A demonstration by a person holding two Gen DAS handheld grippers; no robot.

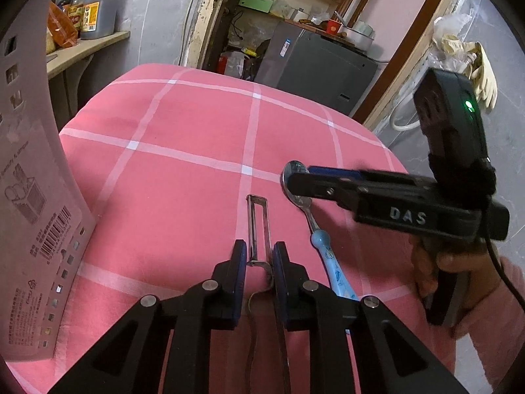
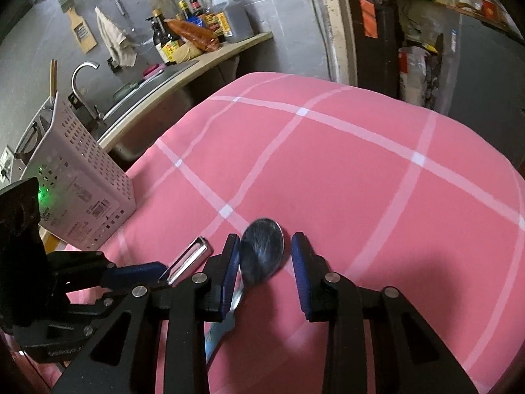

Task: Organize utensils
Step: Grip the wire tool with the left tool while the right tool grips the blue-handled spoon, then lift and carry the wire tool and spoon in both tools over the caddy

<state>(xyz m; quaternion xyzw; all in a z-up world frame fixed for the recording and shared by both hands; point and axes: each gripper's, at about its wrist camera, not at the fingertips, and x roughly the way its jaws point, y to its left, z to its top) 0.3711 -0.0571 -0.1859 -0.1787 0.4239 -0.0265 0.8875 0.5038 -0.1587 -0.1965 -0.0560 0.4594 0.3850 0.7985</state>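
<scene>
Pickup step, both hands at once. Left gripper down on the pink checked cloth, jaws drawn in around the metal peeler at the neck where blade frame meets handle; right pad looks pressed on the frame, left pad close beside it, so read as clamped on the peeler, blade end sticking out forward, handle running back under the tool. Peeler apparently not lifted yet, cannot tell for sure.

Right gripper over the spoon, jaws partly apart with the bowl between them. Left pad touching or nearly touching the bowl edge, right pad clearly off it with a gap of cloth showing. No grip yet. Blue handle of the spoon trailing back toward the person, whose hand shows at the right edge of the left view. Spoon just beside the peeler, roughly parallel.

White perforated utensil holder standing upright on the left side of the cloth, chopsticks poking out of its top. Kitchen counter with bottles and a tap behind.

Next, judging from this: close right jaws fully on the spoon, better lower on the neck than on the round bowl, which could slip out. Then lift both, carry across to the holder, tip each upright and drop handle-down through the open top. Soft cloth likely to bunch under the pads, so a straight lift needed.
</scene>
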